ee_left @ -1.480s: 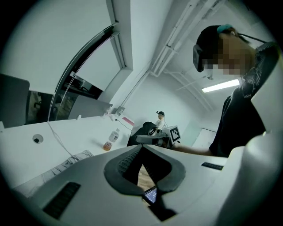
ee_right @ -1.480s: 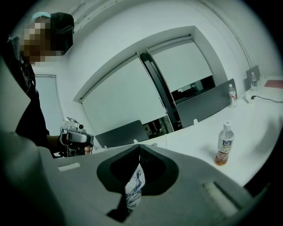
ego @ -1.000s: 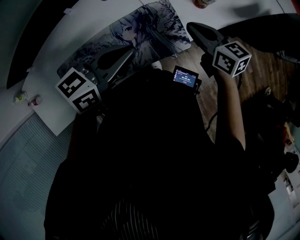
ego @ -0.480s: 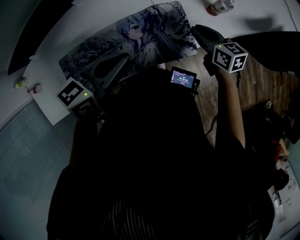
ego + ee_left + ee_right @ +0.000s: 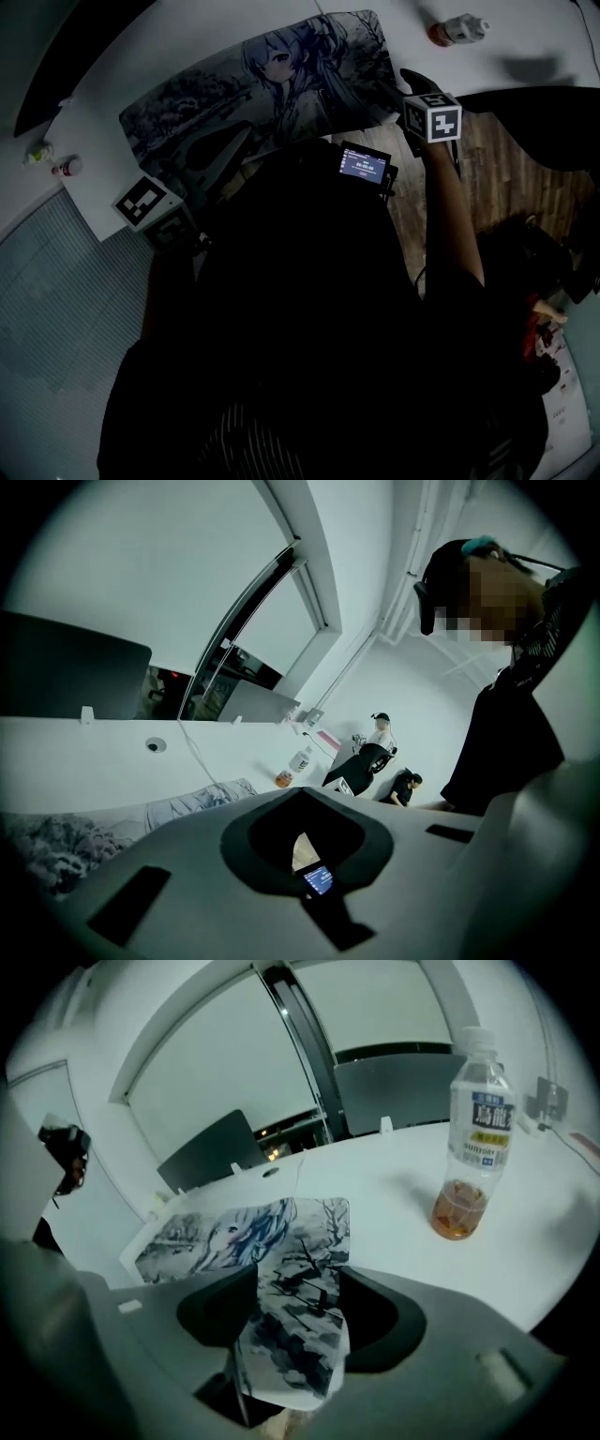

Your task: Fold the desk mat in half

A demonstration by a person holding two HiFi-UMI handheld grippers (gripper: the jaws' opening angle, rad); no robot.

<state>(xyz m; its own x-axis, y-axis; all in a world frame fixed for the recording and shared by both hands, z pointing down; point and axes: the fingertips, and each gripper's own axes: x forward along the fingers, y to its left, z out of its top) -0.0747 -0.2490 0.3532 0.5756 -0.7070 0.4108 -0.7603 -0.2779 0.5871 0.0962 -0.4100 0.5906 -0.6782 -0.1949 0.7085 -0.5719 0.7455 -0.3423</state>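
Observation:
The desk mat, printed with a blue-grey anime figure, lies flat along the white table. My right gripper is at the mat's near right corner. In the right gripper view that corner of the mat curls up in the gap of my right gripper; its jaws are opening and do not press it. My left gripper hangs over the mat's near edge toward the left. In the left gripper view my left gripper looks shut with nothing in it, the mat below it.
A clear bottle with a little amber liquid stands on the table beyond the mat's right end. Two small items sit near the table's left corner. A small lit screen is at my chest. Wooden floor lies right of the table.
My left gripper has drawn back toward the table's near left edge. My right gripper has come down to the mat's near right corner. The view has tilted, showing more of the table.

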